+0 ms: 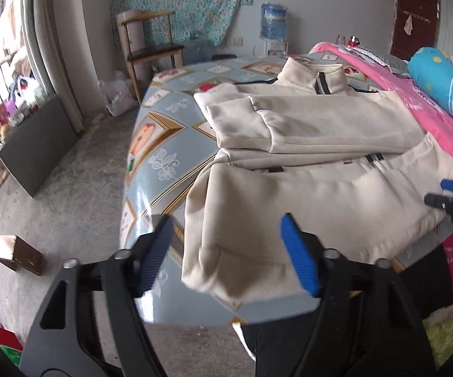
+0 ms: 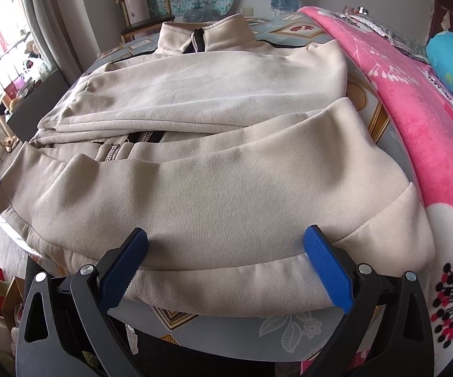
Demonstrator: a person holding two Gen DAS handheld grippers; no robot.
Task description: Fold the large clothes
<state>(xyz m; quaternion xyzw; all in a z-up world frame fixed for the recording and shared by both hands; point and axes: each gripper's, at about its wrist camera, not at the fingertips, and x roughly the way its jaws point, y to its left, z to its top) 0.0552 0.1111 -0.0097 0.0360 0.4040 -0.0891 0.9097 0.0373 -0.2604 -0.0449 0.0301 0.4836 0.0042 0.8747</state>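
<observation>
Your left gripper (image 1: 226, 251) and right gripper (image 2: 223, 264) both stand spread at the near hem of the cream jacket (image 2: 214, 169) on the bed (image 1: 160, 144), so pinching one layer risks dragging the folded sleeves askew.

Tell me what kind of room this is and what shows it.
Most likely a bedroom in a home. A beige jacket is spread on a bed with a patterned sheet, a pink floral blanket lies beside it, and a wooden chair stands by the wall.
</observation>
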